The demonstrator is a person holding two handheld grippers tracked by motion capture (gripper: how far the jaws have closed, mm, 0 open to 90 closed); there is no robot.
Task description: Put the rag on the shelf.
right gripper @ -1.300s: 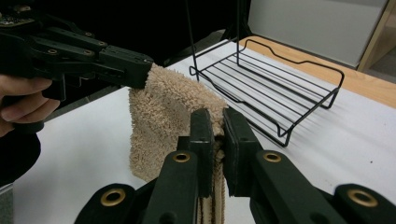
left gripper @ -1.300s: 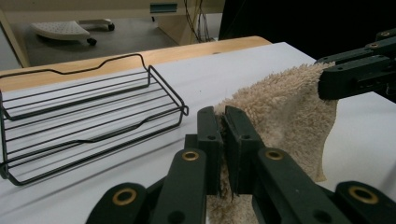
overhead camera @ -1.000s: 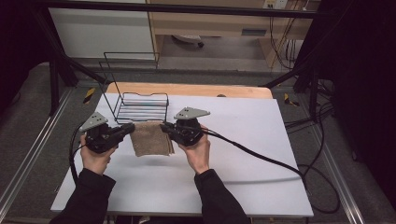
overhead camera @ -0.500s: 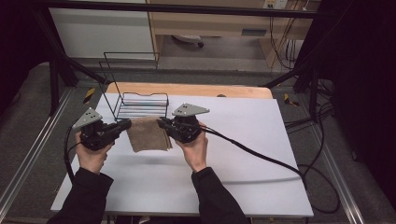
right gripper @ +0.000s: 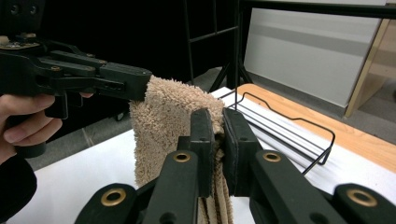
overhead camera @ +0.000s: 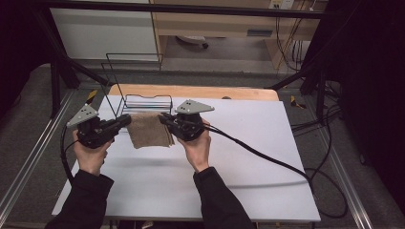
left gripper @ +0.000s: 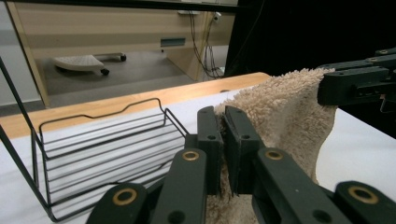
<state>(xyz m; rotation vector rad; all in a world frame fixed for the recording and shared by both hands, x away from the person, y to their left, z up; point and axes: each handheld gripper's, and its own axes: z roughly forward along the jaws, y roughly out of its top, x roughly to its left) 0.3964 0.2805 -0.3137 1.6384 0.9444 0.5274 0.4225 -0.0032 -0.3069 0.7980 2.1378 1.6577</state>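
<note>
Black wire rack [overhead camera: 143, 102] on white table [overhead camera: 248, 162]; pale wooden board [overhead camera: 200, 91] along far table edge

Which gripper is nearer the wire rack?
The left gripper: it pinches the towel corner right beside the wire rack; the right gripper holds the corner farther away.

left gripper [left gripper: 223, 140] clamped on towel [left gripper: 285, 116] | right gripper [left gripper: 359, 84] pinching its far corner | wire rack [left gripper: 102, 149] left
</note>
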